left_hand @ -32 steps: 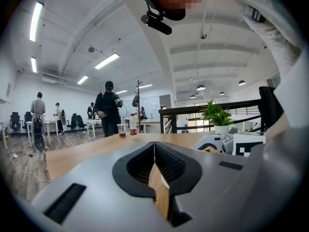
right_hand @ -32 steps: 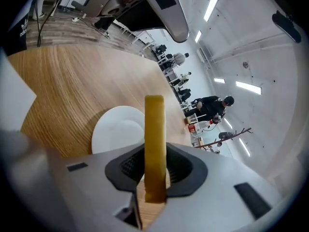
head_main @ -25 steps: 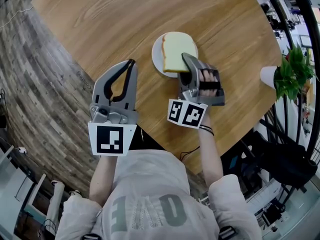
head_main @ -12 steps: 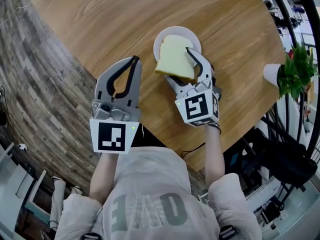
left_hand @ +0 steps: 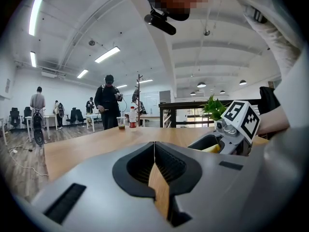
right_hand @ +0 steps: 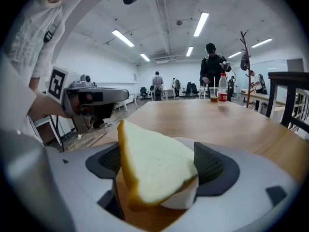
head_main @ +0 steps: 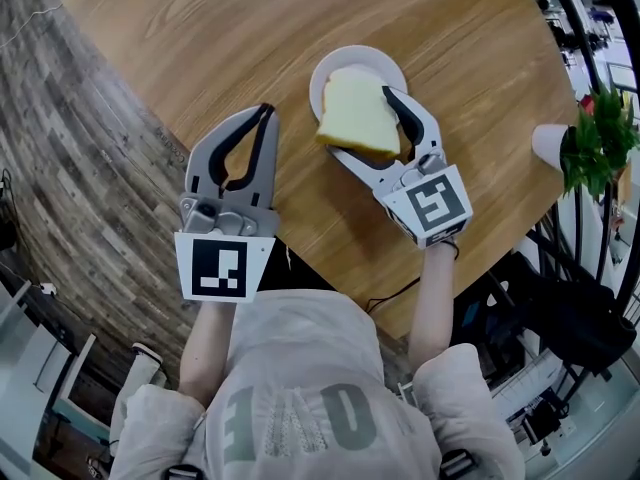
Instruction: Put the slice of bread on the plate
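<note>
On the round wooden table (head_main: 250, 38), near its front edge, two grippers are held. The right gripper (head_main: 365, 126) has its jaws wide and opening. The one slice of bread (head_main: 352, 108) is between them, and one pad stands clearly apart from it. The left gripper (head_main: 265, 116) is closed and empty, well apart to the left. One white plate (head_main: 335, 68) lies under the tilted slice, whose near edge passes the rim. Bare wood stretches beyond the plate. One potted plant (head_main: 598, 138) stands near the right edge.

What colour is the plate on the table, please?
The plate is white, clearest in the head view.
</note>
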### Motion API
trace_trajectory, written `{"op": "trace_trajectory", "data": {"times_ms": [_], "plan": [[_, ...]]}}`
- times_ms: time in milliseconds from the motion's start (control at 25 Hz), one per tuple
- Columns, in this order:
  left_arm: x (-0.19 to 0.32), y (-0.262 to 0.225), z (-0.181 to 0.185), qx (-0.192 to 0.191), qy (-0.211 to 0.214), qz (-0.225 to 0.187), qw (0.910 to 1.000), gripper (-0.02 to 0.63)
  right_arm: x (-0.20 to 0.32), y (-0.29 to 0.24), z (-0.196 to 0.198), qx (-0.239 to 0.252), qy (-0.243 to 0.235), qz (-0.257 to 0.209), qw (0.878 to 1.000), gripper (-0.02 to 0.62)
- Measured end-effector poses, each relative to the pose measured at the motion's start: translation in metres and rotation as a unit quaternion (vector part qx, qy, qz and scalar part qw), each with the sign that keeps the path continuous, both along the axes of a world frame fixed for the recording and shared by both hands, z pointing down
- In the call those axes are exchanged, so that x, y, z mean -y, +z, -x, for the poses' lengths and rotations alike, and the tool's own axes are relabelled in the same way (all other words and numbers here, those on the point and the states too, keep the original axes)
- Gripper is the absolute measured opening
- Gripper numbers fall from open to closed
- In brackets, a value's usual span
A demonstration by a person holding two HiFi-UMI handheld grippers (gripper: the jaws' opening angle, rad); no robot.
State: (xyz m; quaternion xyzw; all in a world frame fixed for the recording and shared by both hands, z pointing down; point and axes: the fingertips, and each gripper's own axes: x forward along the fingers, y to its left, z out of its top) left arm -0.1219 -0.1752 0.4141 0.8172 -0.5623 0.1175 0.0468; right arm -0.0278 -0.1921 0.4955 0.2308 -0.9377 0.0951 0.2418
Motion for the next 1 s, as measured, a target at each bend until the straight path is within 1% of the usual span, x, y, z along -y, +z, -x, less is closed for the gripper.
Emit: {"op": "trace_trajectory", "data": {"times_ms": [280, 320, 400, 480, 560, 600, 640, 760, 840, 880, 1000], "plan": [[0.006, 0.004, -0.003, 0.001, 0.002, 0.000, 1.0000, 0.009, -0.009, 0.009, -0.001, -0.005, -0.016, 0.023, 1.000, 0.441], [0.007, 0.006, -0.004, 0.002, 0.003, 0.003, 1.0000, 0.009, -0.007, 0.011, -0.003, -0.015, -0.013, 0.019, 1.000, 0.446], [0.008, 0.008, -0.005, 0.004, 0.006, 0.007, 0.9999, 0.009, 0.000, 0.019, -0.009, -0.051, 0.005, 0.000, 0.999, 0.451], [0.010, 0.009, -0.006, 0.005, 0.006, 0.010, 0.9999, 0.009, 0.012, 0.027, -0.019, -0.097, 0.040, -0.025, 0.994, 0.454], [0.013, 0.009, -0.008, 0.004, 0.006, 0.007, 1.0000, 0.009, 0.021, 0.030, -0.023, -0.126, 0.063, -0.045, 0.989, 0.454], [0.015, 0.007, -0.008, 0.003, 0.006, 0.003, 1.0000, 0.009, 0.021, 0.029, -0.020, -0.125, 0.060, -0.049, 0.989, 0.454], [0.015, 0.007, -0.008, 0.002, 0.006, -0.001, 1.0000, 0.009, 0.019, 0.024, -0.014, -0.114, 0.054, -0.049, 0.991, 0.454], [0.015, 0.008, -0.007, 0.003, 0.007, 0.001, 1.0000, 0.009, 0.015, 0.007, -0.002, -0.055, 0.046, -0.038, 0.997, 0.454], [0.015, 0.010, -0.007, 0.003, 0.008, 0.004, 1.0000, 0.009, 0.017, -0.004, -0.001, -0.018, 0.058, -0.031, 0.998, 0.454], [0.014, 0.009, -0.008, 0.003, 0.009, 0.004, 0.9999, 0.009, 0.019, -0.008, -0.003, -0.009, 0.065, -0.030, 0.997, 0.454], [0.015, 0.004, -0.009, 0.000, 0.008, 0.000, 1.0000, 0.009, 0.025, -0.018, -0.017, -0.004, 0.083, -0.041, 0.996, 0.453]]}}
